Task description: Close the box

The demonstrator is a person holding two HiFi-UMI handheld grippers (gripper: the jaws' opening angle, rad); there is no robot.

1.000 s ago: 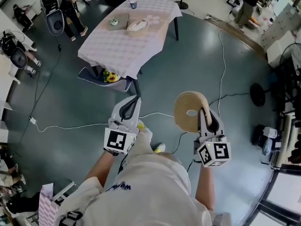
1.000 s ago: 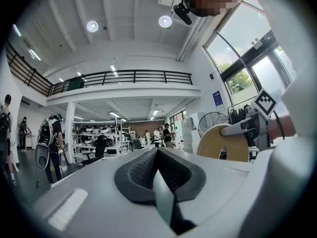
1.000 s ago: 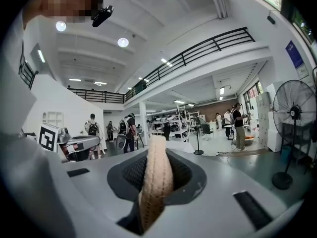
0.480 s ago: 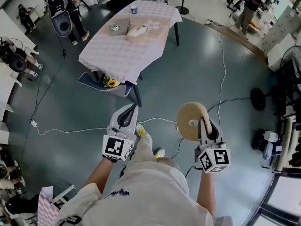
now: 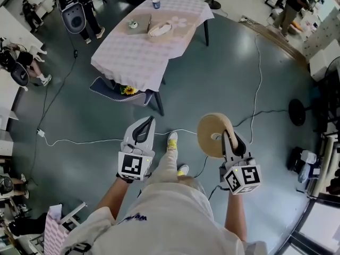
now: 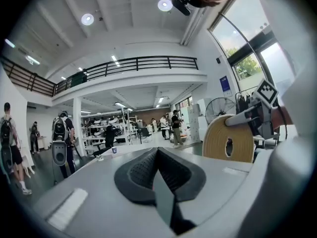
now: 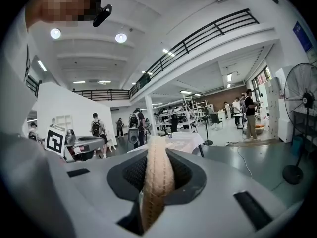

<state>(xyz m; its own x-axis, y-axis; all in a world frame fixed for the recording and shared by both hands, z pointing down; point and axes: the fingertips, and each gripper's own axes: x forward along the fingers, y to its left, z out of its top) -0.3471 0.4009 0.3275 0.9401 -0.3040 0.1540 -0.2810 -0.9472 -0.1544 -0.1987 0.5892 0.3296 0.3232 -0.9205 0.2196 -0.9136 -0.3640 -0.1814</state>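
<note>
A round tan woven lid (image 5: 210, 135) stands on edge between the jaws of my right gripper (image 5: 226, 135), which is shut on it. The right gripper view has the lid's rim (image 7: 156, 182) filling the gap between the jaws of my right gripper (image 7: 157, 150). My left gripper (image 5: 145, 122) hangs level beside it, shut with nothing in it; the left gripper view shows the lid (image 6: 228, 145) off to the right of my left gripper (image 6: 157, 151). A woven box (image 5: 159, 30) sits far ahead on the cloth-covered table (image 5: 133, 54).
A cup (image 5: 155, 3) and a small item on a mat (image 5: 133, 24) share the table. Flowers (image 5: 126, 90) lie under it. A white cable (image 5: 90, 141) crosses the grey floor. A fan base (image 5: 296, 112) stands right. People (image 5: 74, 9) stand at the far left.
Both grippers have sunk slightly, the lid still held in the right one. The person's foot has stepped forward, and the head view has shifted relative to the table.
</note>
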